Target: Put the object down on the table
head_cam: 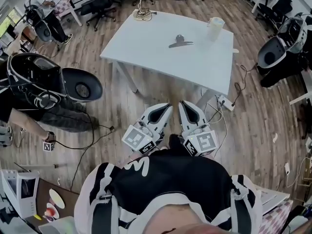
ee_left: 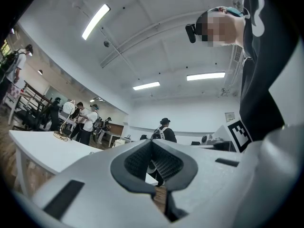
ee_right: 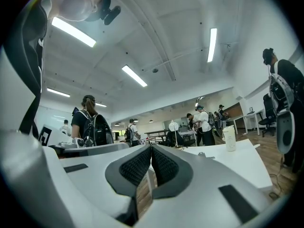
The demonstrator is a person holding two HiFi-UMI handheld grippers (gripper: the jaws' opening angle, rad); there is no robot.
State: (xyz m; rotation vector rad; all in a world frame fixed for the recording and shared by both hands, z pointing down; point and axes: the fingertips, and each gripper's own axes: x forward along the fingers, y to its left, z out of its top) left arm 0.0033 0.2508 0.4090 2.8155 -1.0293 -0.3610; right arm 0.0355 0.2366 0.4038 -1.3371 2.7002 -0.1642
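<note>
Metal clip (head_cam: 180, 42) lies on the white surface (head_cam: 146, 48), between a coiled cord (head_cam: 142, 14) and a pale cup (head_cam: 215, 25). Left tool (head_cam: 165, 110) and right tool (head_cam: 185, 106), each pressed together and empty, hang short of the surface's near edge, bearing black-and-white square markers.

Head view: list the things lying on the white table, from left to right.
tan coiled cord → grey metal clip → white cylindrical container
</note>
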